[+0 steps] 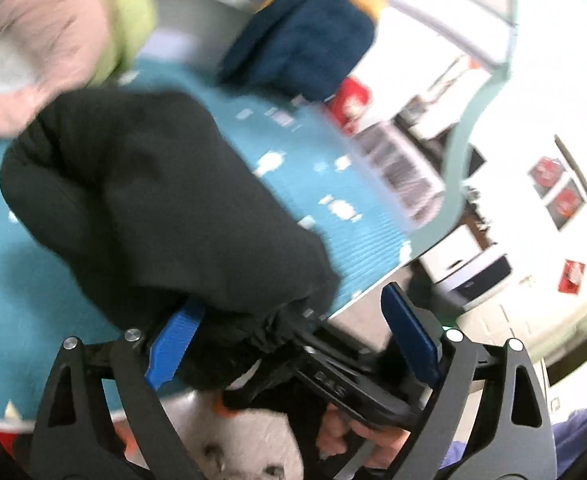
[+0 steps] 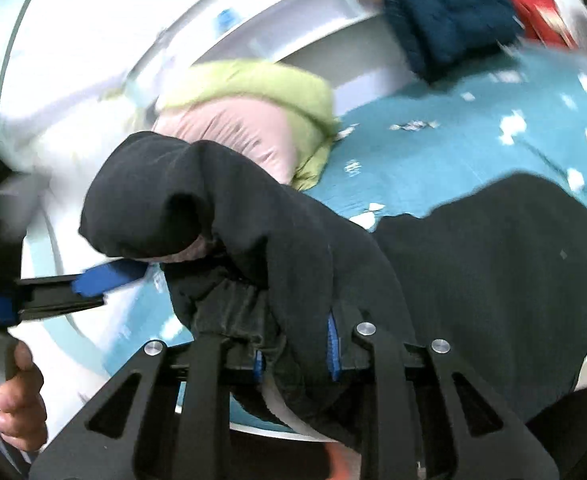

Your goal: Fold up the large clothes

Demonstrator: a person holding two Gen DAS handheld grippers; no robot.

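Note:
A large black garment [image 1: 153,200] lies bunched on a teal bedspread [image 1: 325,184]. In the left wrist view my left gripper [image 1: 293,336] is open, its blue fingers [image 1: 173,348] wide apart, with a fold of the black cloth lying between them. In the right wrist view my right gripper [image 2: 293,352] is shut on the black garment [image 2: 253,248] and lifts a bunched, gathered edge; the rest [image 2: 493,280] drapes to the right over the bed [image 2: 433,152]. The left gripper [image 2: 93,280] shows at the left edge of the right wrist view.
A folded pink and green garment [image 2: 253,120] lies at the far side of the bed, also in the left wrist view [image 1: 53,40]. A dark blue folded garment [image 1: 301,40] lies near the bed's far edge, also in the right wrist view [image 2: 445,12]. Shelving [image 1: 453,120] stands beyond.

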